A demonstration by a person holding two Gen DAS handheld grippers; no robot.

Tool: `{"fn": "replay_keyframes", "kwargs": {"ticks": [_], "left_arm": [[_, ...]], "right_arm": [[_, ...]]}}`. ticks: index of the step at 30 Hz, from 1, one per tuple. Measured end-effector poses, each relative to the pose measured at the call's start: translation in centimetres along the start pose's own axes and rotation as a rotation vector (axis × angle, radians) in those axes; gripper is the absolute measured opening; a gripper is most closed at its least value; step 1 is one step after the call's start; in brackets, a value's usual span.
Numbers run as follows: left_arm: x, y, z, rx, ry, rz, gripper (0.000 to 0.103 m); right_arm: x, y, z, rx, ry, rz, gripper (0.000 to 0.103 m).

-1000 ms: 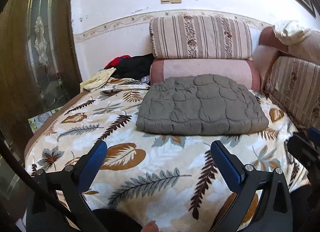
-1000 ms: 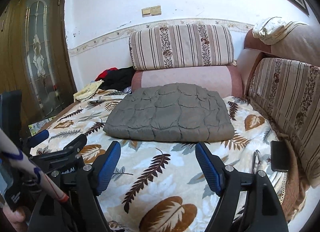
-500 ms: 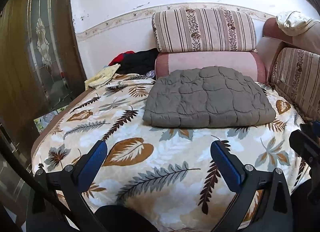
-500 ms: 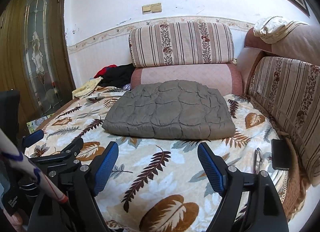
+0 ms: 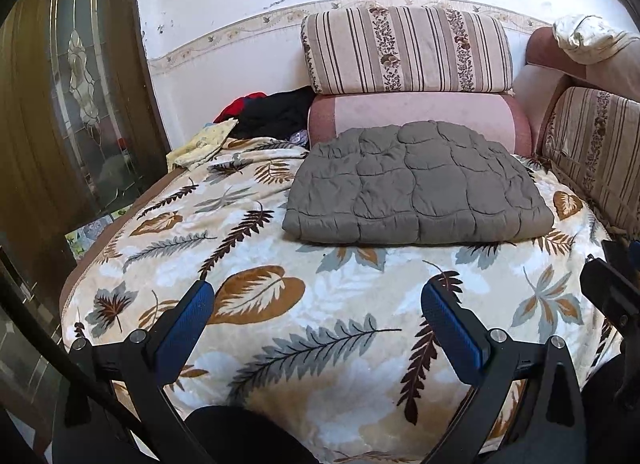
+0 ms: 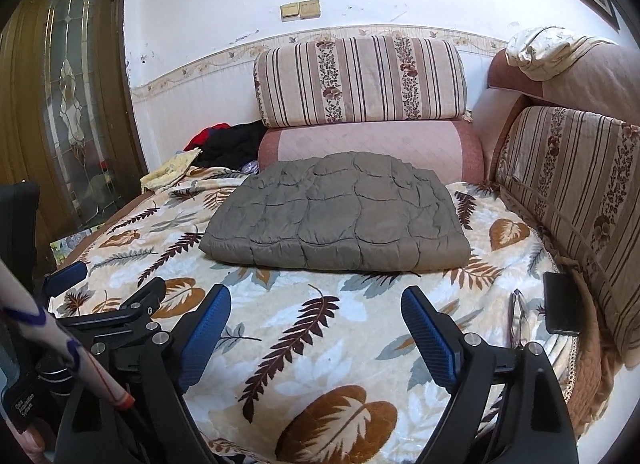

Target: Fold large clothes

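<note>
A grey quilted garment [image 5: 416, 184] [image 6: 340, 216] lies folded into a flat rectangle on the leaf-patterned blanket [image 5: 320, 304] [image 6: 304, 328], just in front of the pink bolster. My left gripper [image 5: 316, 300] hangs open over the near blanket, well short of the garment, with nothing between its blue pads. My right gripper [image 6: 316, 304] is likewise short of the garment. Its jaws are opening and hold nothing. The left gripper's arm [image 6: 120, 308] shows at the left of the right wrist view.
A striped cushion [image 6: 360, 80] and pink bolster [image 6: 372, 148] back the bed. Striped cushions [image 6: 580, 200] line the right side. Dark and red clothes [image 5: 272, 112] and a yellow cloth [image 5: 200, 142] lie at the far left. A black phone [image 6: 562, 304] and glasses [image 6: 518, 320] rest right. A wooden door [image 5: 60, 104] stands left.
The right gripper's jaws have spread a little wider. The left view has tilted slightly, so the garment sits a bit higher in frame. The garment has not moved.
</note>
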State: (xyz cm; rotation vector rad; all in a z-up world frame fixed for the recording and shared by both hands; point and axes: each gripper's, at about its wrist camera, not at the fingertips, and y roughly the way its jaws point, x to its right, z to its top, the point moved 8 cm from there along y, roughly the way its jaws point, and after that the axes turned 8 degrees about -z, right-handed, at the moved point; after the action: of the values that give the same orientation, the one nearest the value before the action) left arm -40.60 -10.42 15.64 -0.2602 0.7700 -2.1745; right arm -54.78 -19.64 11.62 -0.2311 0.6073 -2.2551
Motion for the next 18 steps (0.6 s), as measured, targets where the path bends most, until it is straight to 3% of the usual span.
{"fn": "replay_keyframes", "kwargs": {"ticks": [18], "left_arm": [[-0.66, 0.46, -0.97, -0.014, -0.01, -0.001, 0.103]], "right_arm": [[0.36, 0.48, -0.31, -0.004, 0.0, -0.014, 0.094]]}}
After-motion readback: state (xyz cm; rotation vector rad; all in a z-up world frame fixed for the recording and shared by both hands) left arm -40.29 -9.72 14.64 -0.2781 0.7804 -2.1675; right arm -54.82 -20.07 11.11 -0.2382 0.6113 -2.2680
